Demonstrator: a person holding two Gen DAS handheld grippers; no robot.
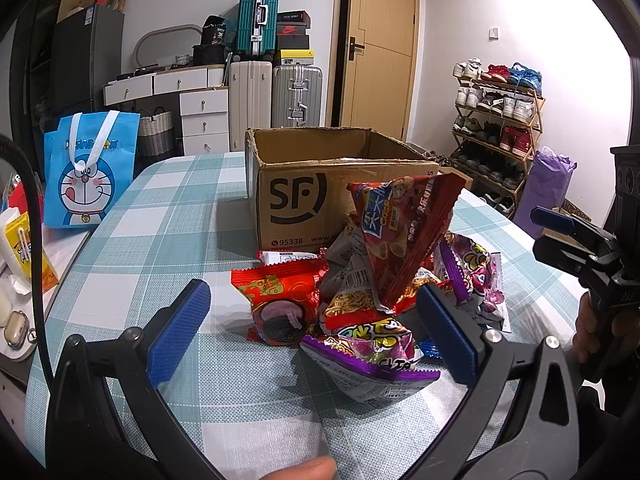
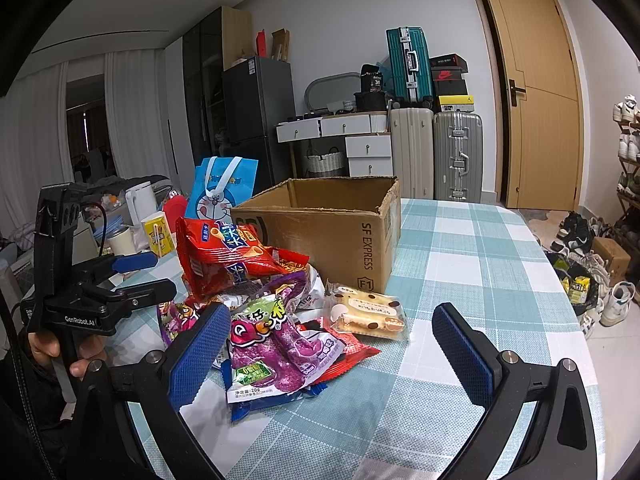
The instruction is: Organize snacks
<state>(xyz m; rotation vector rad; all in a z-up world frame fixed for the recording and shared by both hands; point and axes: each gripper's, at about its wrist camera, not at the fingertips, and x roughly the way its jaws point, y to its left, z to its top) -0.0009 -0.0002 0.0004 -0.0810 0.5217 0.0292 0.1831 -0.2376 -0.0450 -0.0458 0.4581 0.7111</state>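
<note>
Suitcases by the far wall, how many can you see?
3: a teal suitcase stacked on top, a cream suitcase standing on the floor below it, and a silver suitcase beside that, nearer the door. Others may be hidden behind.

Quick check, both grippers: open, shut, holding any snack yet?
Left gripper: open, holding nothing, jaws either side of the snack pile.
Right gripper: open, holding nothing.

Even indoor light, soft shadows under the snack packets (image 1: 372, 292), sharp focus, strong fisheye bending (dark vignette corners)
</note>
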